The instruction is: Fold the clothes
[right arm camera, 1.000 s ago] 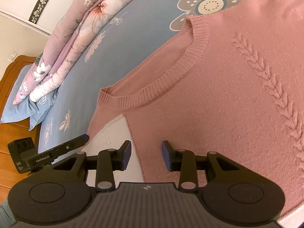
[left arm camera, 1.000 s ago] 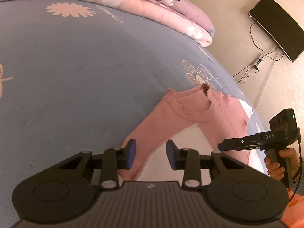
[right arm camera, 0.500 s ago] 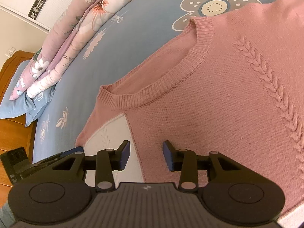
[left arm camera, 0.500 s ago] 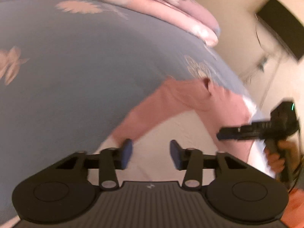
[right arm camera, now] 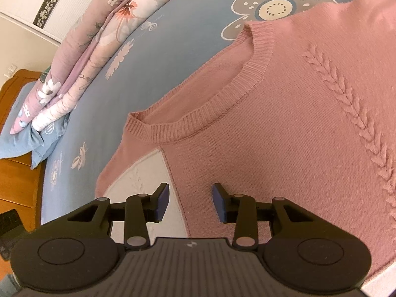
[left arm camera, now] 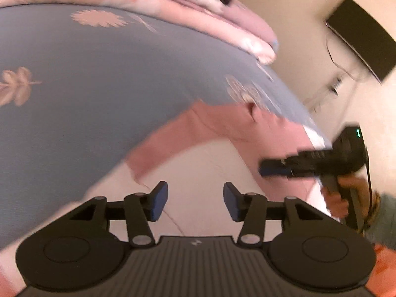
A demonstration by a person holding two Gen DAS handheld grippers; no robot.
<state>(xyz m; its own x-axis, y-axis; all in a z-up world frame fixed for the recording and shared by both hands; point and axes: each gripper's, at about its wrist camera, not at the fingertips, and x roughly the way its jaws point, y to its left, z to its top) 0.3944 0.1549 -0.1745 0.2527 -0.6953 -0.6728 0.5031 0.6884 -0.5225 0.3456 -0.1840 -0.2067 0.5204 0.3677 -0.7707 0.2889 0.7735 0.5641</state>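
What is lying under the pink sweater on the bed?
Under the pink sweater a white garment shows at its shoulder, and the blue flowered bedsheet lies beneath both. How far the white garment extends under the sweater is covered.

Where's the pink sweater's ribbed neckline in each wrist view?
Left wrist: neckline sits right of centre, blurred, above the other handheld tool.
Right wrist: neckline curves across the centre, well above the fingertips.
Shared landmark: the folded pink floral quilt on the blue bedsheet.

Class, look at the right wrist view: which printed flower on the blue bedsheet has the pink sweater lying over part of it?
The large grey flower with the cream centre, beside the sweater's collar; the sweater's shoulder overlaps its lower petals. The small pale flowers lie clear of it.
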